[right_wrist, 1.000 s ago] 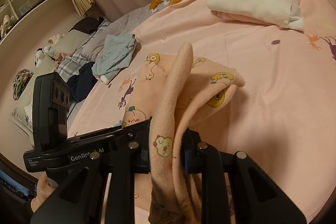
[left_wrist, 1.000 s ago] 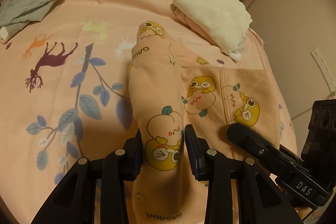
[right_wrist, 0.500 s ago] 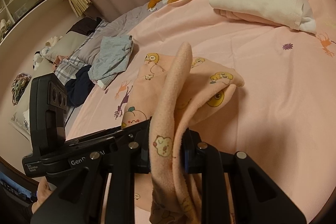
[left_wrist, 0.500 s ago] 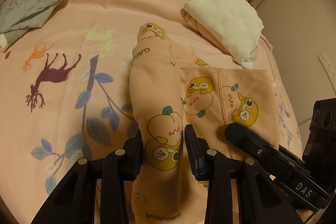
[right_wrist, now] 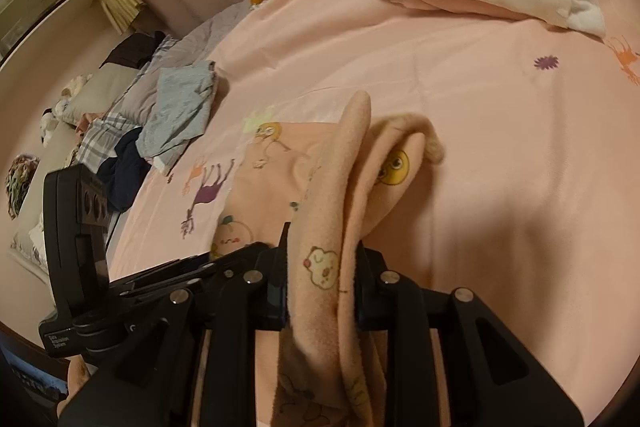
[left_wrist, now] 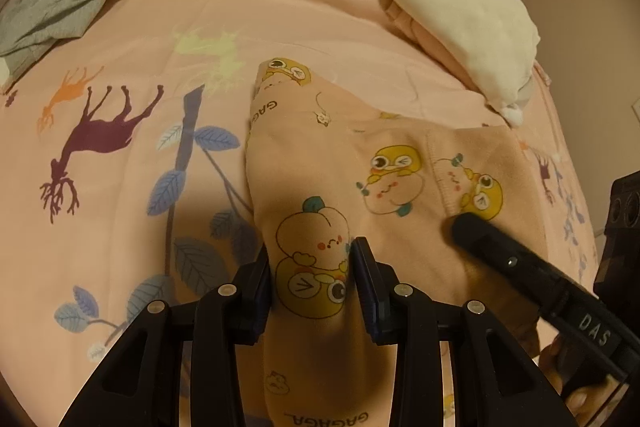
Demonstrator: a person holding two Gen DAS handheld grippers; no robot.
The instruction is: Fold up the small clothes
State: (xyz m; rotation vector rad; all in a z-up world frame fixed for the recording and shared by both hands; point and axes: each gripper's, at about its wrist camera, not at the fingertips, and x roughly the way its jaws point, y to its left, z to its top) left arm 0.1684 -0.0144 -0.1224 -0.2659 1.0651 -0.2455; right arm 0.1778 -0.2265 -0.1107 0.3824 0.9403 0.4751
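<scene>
While both grippers clamp the peach cartoon-print garment [left_wrist: 320, 187], it lies partly folded on the pink bedsheet [left_wrist: 160, 27].

The left gripper [left_wrist: 312, 267] holds a bunched fold printed with a yellow-and-peach character, its pads pressing the cloth from both sides; the right gripper [right_wrist: 322, 275] grips a thick, upright doubled edge of the same garment, and its jaws have just been opening a little with the fabric between them. In the left wrist view the right gripper's finger rests on the flat part of the garment. A folded cream garment [left_wrist: 472, 19] sits farther back on the sheet, well apart, and a crumpled grey garment [right_wrist: 180, 107] lies near the bed's far-left side.
</scene>
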